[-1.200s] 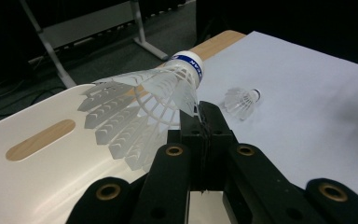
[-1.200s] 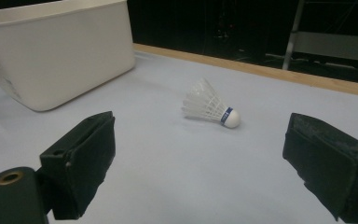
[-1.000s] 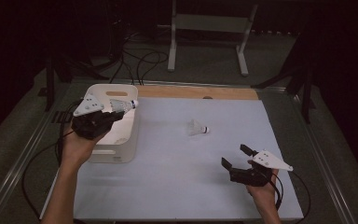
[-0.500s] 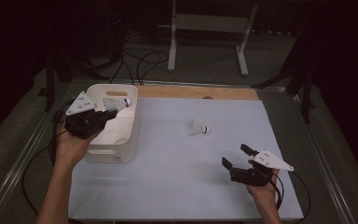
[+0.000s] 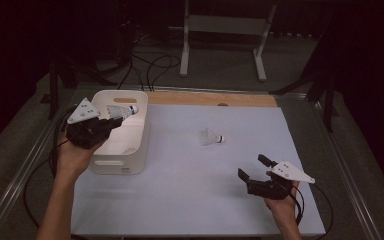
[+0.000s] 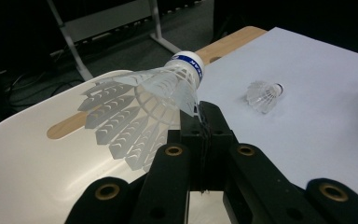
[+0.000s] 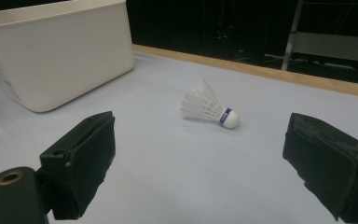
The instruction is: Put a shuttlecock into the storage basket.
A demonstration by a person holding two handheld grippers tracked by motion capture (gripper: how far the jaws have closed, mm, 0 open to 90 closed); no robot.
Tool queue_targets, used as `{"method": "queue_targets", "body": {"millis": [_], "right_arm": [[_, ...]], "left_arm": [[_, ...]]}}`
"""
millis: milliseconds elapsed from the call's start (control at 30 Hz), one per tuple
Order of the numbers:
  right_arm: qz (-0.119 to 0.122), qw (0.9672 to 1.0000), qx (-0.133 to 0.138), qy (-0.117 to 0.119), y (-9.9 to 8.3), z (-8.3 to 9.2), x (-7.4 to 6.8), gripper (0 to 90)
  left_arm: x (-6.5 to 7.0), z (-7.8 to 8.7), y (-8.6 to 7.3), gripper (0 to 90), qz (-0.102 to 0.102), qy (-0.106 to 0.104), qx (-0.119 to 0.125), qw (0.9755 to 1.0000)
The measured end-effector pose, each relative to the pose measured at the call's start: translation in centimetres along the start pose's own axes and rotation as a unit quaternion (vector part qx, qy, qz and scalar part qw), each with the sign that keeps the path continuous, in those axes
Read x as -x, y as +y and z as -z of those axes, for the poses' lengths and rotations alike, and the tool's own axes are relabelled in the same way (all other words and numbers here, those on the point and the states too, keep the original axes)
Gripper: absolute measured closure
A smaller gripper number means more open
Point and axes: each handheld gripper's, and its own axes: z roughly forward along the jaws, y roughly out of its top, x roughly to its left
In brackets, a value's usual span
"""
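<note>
Left gripper (image 5: 111, 122), clamped on a shuttlecock (image 5: 122, 110), has shifted to upper left above the bin (image 5: 130, 155): release next. Right gripper (image 5: 252, 170) gapes empty.

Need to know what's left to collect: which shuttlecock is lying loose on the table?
The shuttlecock mid-table, on its side on the white sheet, cork toward the right edge. The other shuttlecock is clamped by its skirt in the left tongs over the bin.

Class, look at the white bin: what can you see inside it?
Above the white bin, the left hand-held gripper pinches a shuttlecock by its skirt. Something pale lies on the bin's floor, too blurred to identify; hand and gripper hide the near-left part.
</note>
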Motion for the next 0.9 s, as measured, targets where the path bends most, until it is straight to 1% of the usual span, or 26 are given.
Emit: {"method": "queue_targets", "body": {"millis": [467, 900], "right_arm": [[-0.002, 1.0, -0.001, 0.0, 0.0, 0.01, 0.02, 9.3], [-0.001, 1.0, 0.0, -0.001, 0.02, 0.06, 0.05, 9.3]], "left_arm": [[-0.32, 0.35, -0.18, 89.5, 0.0, 0.005, -0.001, 1.0], [-0.73, 0.71, -0.57, 89.5, 0.005, 0.014, -0.001, 0.9999]]}}
